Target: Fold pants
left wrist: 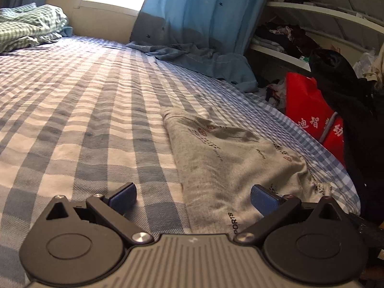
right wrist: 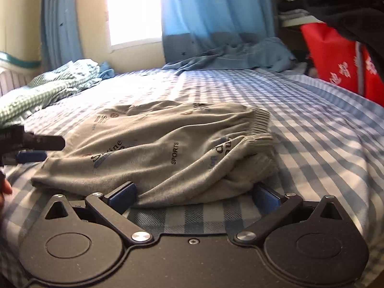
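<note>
Grey printed pants (right wrist: 168,148) lie folded in a loose bundle on the blue checked bed sheet (right wrist: 312,144); their ribbed cuffs point right in the right wrist view. My right gripper (right wrist: 194,194) is open at the bundle's near edge, blue pads on either side of the cloth, nothing pinched. My left gripper (left wrist: 194,198) is open too, low over the sheet, its right pad above the pants (left wrist: 230,168) and its left pad over bare sheet (left wrist: 72,120). In the right wrist view the left gripper's fingers (right wrist: 43,144) show at the left edge of the pants.
A green checked blanket (left wrist: 28,26) is heaped at the far left of the bed. Blue curtains (left wrist: 204,12) drape onto the bed's far edge under a bright window. A red bag (left wrist: 309,105), dark clothing (left wrist: 348,100) and crowded shelves (left wrist: 312,28) stand to the right of the bed.
</note>
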`<state>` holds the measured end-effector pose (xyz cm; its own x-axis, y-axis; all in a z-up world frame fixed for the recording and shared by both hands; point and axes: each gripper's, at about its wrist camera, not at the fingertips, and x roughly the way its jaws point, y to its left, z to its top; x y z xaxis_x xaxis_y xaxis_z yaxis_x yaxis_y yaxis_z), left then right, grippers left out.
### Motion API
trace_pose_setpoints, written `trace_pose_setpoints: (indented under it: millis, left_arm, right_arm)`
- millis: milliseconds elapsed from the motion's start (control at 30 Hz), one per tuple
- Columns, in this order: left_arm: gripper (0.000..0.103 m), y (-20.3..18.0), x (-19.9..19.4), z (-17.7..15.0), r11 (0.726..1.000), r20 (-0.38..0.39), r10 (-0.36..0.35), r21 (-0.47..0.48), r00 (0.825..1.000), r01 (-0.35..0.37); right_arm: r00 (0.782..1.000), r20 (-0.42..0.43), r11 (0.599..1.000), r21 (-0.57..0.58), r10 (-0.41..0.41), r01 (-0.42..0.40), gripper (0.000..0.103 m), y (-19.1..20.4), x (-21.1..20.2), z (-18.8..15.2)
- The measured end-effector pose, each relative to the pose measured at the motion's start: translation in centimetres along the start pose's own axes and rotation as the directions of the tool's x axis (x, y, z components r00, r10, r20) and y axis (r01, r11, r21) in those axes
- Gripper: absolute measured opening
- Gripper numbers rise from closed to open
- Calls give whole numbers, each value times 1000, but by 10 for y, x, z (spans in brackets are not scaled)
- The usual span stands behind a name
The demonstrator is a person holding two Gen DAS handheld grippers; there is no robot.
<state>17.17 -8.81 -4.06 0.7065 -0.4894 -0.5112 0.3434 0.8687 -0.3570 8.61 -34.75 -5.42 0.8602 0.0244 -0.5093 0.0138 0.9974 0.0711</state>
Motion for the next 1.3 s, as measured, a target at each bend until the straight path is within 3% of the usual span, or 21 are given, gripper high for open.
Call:
trace_pose_setpoints:
  millis: [67,200,300,333,367,467,567,733,933,1000,1067,1100,1167,1233,1300]
  left_arm:
    - [101,-1,8,7,999,-28,-40,-2,999,40]
    - [90,6,23,23,991,-83,-62,-124,995,52]
    - [72,15,31,33,978,-118,-27,-210,993,1]
    - [61,17,34,36,975,-133,-16,-222,991,-14]
    - [49,19,36,39,975,-148,-7,-219,989,-26]
    - [33,17,38,40,984,-172,-17,-180,985,-14]
    - [28,11,36,39,989,-159,2,-143,987,-25]
    - [28,28,37,38,969,-172,-59,-247,983,14]
    - [34,32,42,38,963,-184,-73,-268,980,22]
    - [39,33,43,38,960,-188,-86,-278,978,31]
    - [40,30,44,39,966,-197,-80,-259,977,27]
    - [38,27,44,40,971,-202,-72,-239,977,22]
    - [28,21,42,41,978,-201,-53,-208,978,10]
    - [22,16,39,42,981,-192,-45,-192,980,7]
    - [19,14,36,43,982,-188,-43,-191,981,7]
  right_arm:
    - [1000,8,1000,22,17,-17,103,-3,4,2]
    - [999,33,998,54,27,-29,103,-7,6,2]
    - [999,44,1000,25,18,-19,103,-4,5,-1]
    - [999,46,1000,23,16,-17,103,-3,5,-1]
    - [999,47,1000,25,15,-16,103,-3,5,-1]
    - [999,46,999,31,8,-10,103,-4,5,0]
    - [999,49,999,49,1,-3,103,-3,5,0]
    - [997,71,986,164,14,-26,103,-12,4,2]
    - [991,110,937,331,79,-111,102,-33,4,9]
    - [991,114,925,365,72,-109,96,-35,6,12]
    - [994,107,927,369,31,-69,76,-33,6,15]
    - [995,104,928,370,8,-46,72,-31,7,15]
    - [994,103,924,382,-35,-7,50,-30,7,15]
    - [993,93,913,407,-74,30,36,-30,7,15]
    - [993,96,900,436,-70,21,30,-33,5,14]
